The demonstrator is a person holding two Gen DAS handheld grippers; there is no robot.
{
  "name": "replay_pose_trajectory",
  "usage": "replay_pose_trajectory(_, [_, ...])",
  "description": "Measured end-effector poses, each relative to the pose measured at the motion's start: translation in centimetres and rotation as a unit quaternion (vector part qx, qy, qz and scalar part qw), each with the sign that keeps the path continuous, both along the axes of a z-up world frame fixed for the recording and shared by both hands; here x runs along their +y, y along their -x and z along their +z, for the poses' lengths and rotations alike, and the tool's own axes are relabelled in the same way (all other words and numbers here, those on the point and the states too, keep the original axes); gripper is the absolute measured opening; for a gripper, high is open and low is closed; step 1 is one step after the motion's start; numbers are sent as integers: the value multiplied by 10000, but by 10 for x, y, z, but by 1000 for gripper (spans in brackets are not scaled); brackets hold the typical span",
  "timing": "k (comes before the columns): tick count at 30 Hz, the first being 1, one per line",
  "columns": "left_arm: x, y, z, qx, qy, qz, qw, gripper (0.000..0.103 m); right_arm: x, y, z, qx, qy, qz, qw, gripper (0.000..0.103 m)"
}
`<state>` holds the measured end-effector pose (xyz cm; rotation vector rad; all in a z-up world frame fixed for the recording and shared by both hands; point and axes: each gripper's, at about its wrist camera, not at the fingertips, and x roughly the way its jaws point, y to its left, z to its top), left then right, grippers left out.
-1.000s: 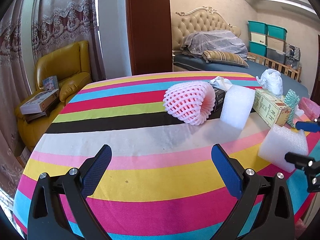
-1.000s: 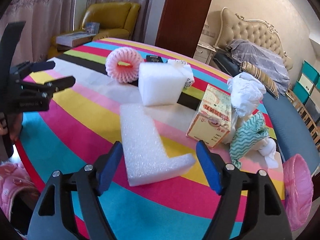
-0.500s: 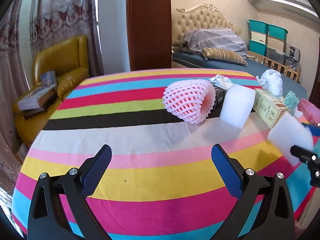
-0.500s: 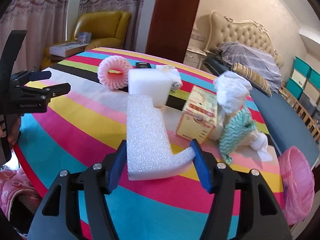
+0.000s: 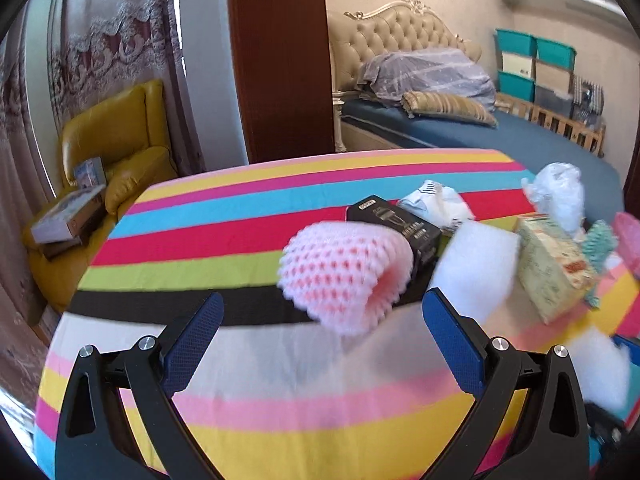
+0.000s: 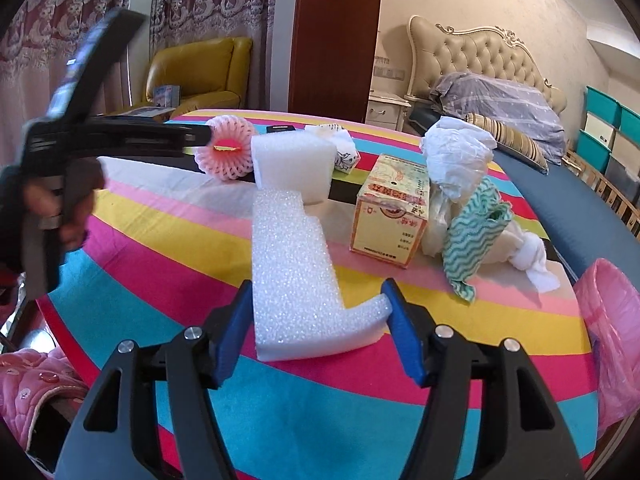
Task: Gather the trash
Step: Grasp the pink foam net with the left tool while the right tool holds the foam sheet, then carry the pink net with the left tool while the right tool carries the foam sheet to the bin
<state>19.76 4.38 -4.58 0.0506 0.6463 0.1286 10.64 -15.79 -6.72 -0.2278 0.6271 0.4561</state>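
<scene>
Right gripper [image 6: 316,312] clamps the L-shaped foam piece [image 6: 294,280]; pink bag [image 6: 612,336] clear only in the right wrist view. Left gripper [image 5: 320,328] open, empty, facing pink foam net [image 5: 344,276]; black box [image 5: 396,220] clearest there.

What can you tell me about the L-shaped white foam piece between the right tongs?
The L-shaped white foam piece looks like beaded packing foam, thick, with a long arm pointing away and a short foot to the right. It is clamped between the blue pads of the right tongs, one pad on its left side, the other on the foot's tip. Whether it rests on the striped tablecloth or is lifted is unclear. Its far end overlaps the white foam block in view.
</scene>
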Motion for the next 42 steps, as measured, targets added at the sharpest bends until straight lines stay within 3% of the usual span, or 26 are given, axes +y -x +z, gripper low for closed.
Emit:
replay_pose_trajectory(4, [-4, -30, -10, 209, -153, 49, 9997, 95, -2, 0, 0, 3, -68, -33, 10000, 62])
replay_pose_trajectory(5, [-4, -35, -12, 252, -156, 36, 9996, 90, -3, -1, 0, 9, -87, -42, 10000, 63])
replay_pose_trajectory(6, [-5, -39, -14, 295, -152, -2, 9994, 72, -5, 0, -1, 9, -101, -50, 9999, 63])
replay_pose_trajectory(8, [-5, -40, -16, 396, -46, -89, 9992, 54, -6, 0, -1, 15, -125, -73, 9999, 63])
replay_pose_trajectory(12, [-6, -14, -12, 119, 128, -258, 9995, 40, -9, 1, -1, 17, -153, -87, 9998, 63])
replay_pose_trajectory(27, [-16, 68, 4, -535, -120, -331, 9979, 40, -9, 3, -1, -100, -191, -181, 9996, 63])
replay_pose_trajectory(42, [-67, 88, 5, -599, -252, -991, 9929, 40, -43, 4, 3, -227, -491, -623, 9966, 63])
